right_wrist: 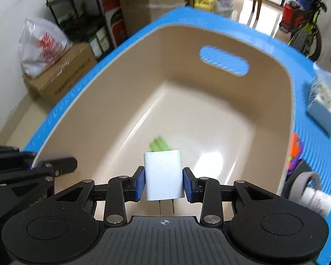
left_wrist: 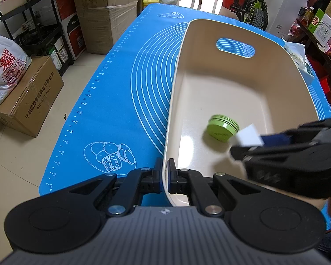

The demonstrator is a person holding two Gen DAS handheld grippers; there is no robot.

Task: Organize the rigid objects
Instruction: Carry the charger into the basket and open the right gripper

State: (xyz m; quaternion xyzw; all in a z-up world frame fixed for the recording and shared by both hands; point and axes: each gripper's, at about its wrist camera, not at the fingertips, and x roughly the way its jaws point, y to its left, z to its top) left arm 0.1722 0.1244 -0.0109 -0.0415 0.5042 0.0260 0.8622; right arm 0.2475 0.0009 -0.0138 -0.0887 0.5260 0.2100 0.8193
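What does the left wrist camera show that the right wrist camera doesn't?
Only the left wrist view: the left hand-held gripper clamped on the beige bin's near rim, and the green tin in full.

Only the right wrist view: the white plug adapter's prongs, a tissue pack and a tape roll right of the bin.

Both: the bin, blue mat, and the right hand-held gripper holding the adapter above the bin.
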